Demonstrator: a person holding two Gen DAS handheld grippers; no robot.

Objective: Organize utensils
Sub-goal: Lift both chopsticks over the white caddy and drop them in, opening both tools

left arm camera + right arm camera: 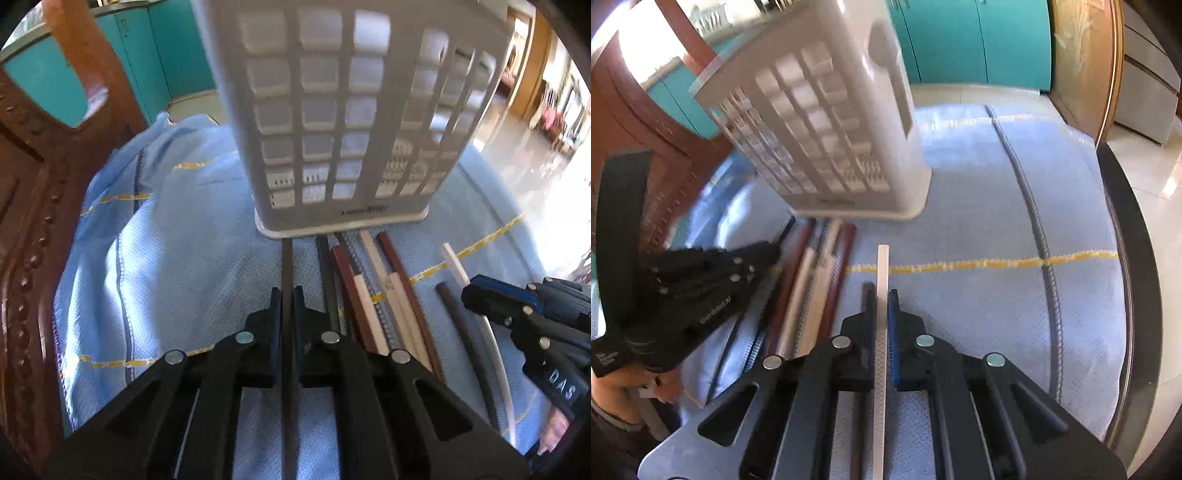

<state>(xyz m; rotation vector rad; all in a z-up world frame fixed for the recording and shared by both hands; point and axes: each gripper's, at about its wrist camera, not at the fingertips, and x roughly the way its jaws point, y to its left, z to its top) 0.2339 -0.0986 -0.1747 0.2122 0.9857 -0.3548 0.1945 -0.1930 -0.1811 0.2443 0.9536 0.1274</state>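
Both claws grip chopsticks: left claw (286,295) dark, right claw (882,299) white, over blue cloth (979,221).

My left gripper (287,295) jaws clamp a dark chopstick (287,258) at lower centre, pointing toward the white basket (332,110) on blue cloth (177,236).

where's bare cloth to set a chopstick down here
Free: blue cloth right of the white basket, toward the table rim, and cloth left of the basket by the wooden chair. Crowded: the chopstick pile in front of the basket.
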